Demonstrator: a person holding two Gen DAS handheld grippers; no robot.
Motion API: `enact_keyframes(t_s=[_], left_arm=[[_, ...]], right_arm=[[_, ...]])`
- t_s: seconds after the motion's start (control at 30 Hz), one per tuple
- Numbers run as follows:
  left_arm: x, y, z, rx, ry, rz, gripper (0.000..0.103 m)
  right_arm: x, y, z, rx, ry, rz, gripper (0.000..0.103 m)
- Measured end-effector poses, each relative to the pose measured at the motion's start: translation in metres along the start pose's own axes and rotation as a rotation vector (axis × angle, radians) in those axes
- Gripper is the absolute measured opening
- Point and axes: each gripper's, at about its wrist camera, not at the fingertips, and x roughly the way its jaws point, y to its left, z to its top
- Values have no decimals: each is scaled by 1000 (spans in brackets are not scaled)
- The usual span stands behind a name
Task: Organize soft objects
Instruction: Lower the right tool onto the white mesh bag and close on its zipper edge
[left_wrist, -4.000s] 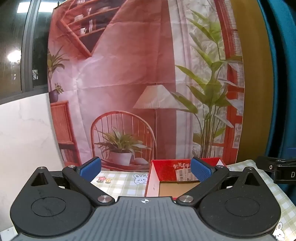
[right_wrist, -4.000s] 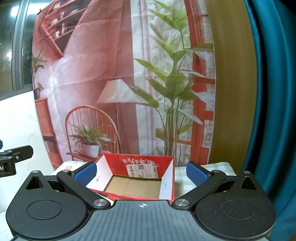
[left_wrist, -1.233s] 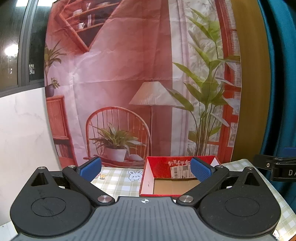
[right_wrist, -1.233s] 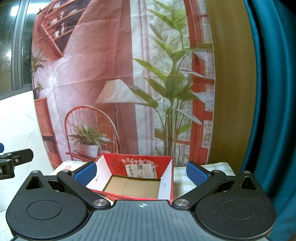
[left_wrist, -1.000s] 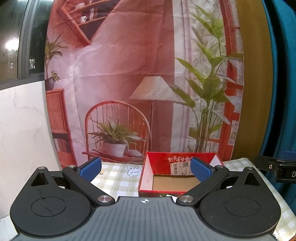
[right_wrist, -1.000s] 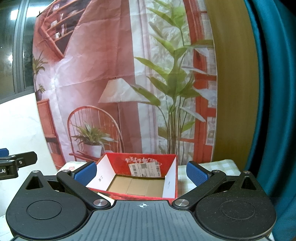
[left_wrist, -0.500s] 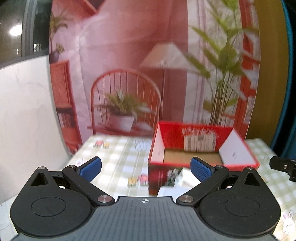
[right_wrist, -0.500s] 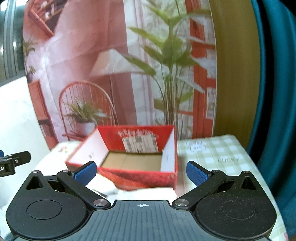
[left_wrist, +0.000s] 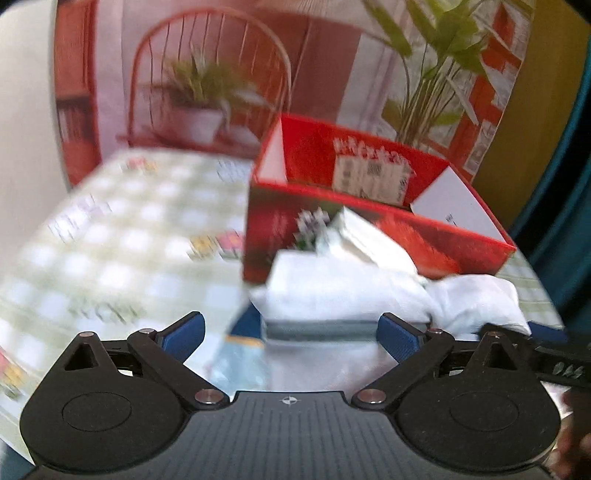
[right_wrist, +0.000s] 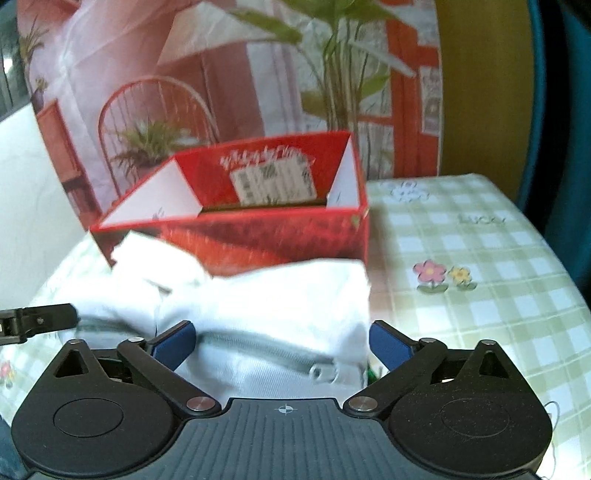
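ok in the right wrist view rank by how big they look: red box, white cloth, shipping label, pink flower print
1. white cloth, though it lies nearest the camera
2. red box
3. shipping label
4. pink flower print

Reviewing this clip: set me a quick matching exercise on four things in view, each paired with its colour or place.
Things:
1. box
2. white bag
3. tablecloth
4. label

Descriptions:
A. green and white checks, with small flowers printed on it
B. stuck on the inner back wall of the box
C. red outside, open at the top
D. lying on the table in front of the box, with a zip along it

Pairs: 1-C, 2-D, 3-A, 4-B
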Motion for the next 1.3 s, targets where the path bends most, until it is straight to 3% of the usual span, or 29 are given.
enact_keyframes(t_s=[0.2, 0.53, 0.8, 1.3], left_arm=[[3, -2, -13, 13, -47, -7, 101], [4, -14, -15, 35, -43, -58, 99], [3, -16, -16, 58, -39, -121, 72], [1, -15, -15, 53, -33, -114, 72]], right_arm=[[9, 3, -12, -24, 21, 32, 91], [12, 5, -14, -34, 30, 69, 77], [10, 6, -13, -43, 26, 90, 64], [4, 9, -12, -47, 17, 93, 59]])
